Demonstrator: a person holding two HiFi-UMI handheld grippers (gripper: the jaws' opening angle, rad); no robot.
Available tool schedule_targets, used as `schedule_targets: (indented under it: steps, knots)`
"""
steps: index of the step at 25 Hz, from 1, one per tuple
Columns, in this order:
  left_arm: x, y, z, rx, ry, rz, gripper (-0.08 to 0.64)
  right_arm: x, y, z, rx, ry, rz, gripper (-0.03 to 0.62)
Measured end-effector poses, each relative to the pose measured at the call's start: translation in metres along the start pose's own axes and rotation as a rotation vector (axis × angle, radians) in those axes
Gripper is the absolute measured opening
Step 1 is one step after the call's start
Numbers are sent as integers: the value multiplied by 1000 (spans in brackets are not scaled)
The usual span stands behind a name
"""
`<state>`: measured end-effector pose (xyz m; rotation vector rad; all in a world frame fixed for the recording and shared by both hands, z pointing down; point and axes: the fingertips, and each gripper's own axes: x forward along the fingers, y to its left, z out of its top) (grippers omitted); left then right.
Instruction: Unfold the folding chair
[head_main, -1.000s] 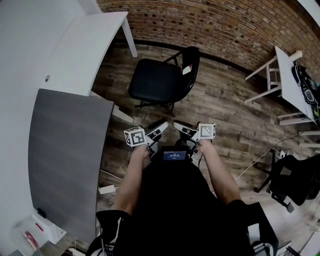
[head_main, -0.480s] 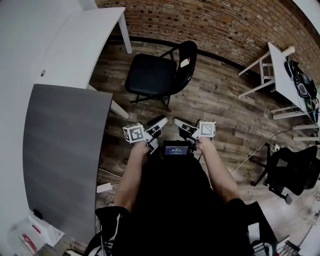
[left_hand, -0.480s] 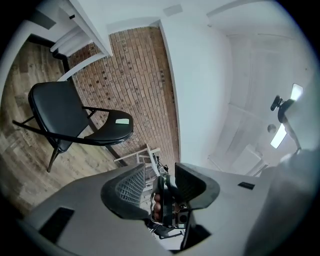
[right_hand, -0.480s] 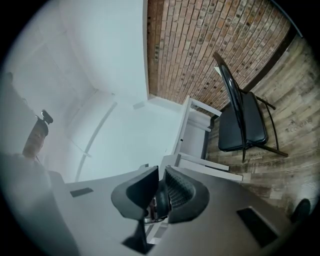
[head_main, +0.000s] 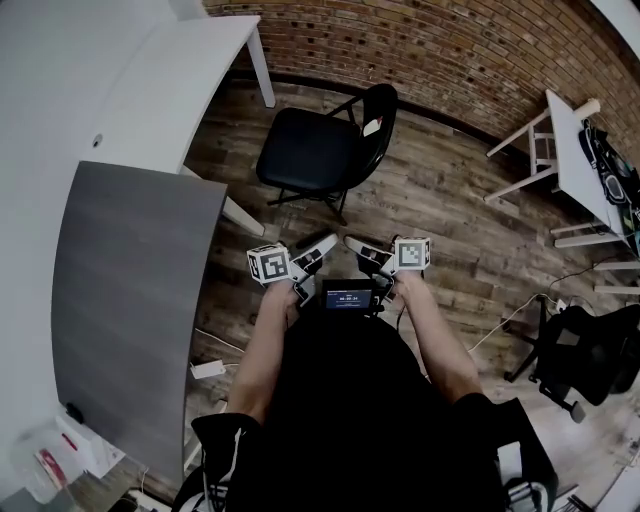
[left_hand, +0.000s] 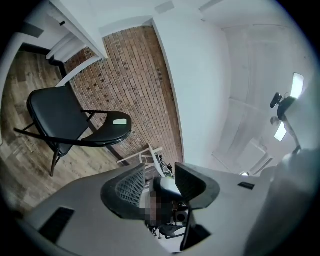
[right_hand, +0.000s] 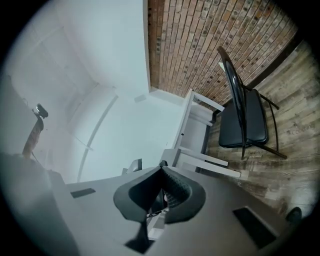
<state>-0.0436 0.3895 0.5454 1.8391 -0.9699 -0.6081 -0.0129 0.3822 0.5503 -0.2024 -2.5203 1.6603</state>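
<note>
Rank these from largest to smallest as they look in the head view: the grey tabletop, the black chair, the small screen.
1. grey tabletop
2. black chair
3. small screen, which looks smallest even though it sits nearest the camera

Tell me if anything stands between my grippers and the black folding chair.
Nothing visible does: only bare wood floor lies between the left gripper, right gripper and folding chair. The grey table stands off to the left.
</note>
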Motion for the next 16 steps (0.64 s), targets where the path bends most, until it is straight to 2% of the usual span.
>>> schedule_targets:
  steps: [6,16]
  knots:
    - [11,1,-8,8,17,26,198,-11,-29,-9,55,81,-183,17]
    - [14,9,-12,-8,18,34,198,-17,-37,-8,57,76,-205,17]
